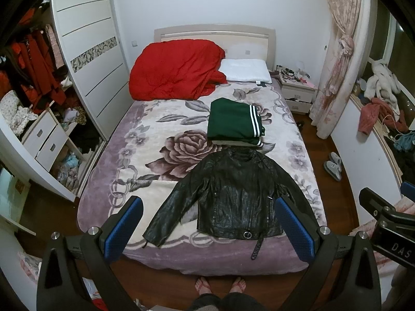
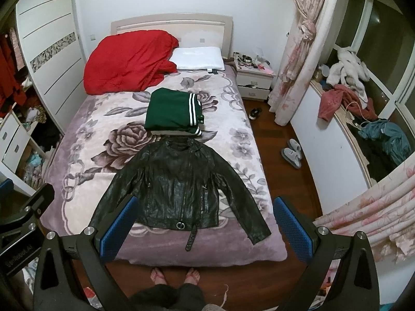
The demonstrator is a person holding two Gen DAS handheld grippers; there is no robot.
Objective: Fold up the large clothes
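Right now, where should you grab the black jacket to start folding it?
Probably the sleeve cuffs. The jacket lies flat, front up, sleeves spread down and outward, cuffs nearest the foot of the bed. The left gripper could come down on the left cuff, and the right gripper on the right cuff; both are open and empty.

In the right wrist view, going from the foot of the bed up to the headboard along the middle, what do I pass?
Black leather jacket → folded green garment → red quilt → headboard.
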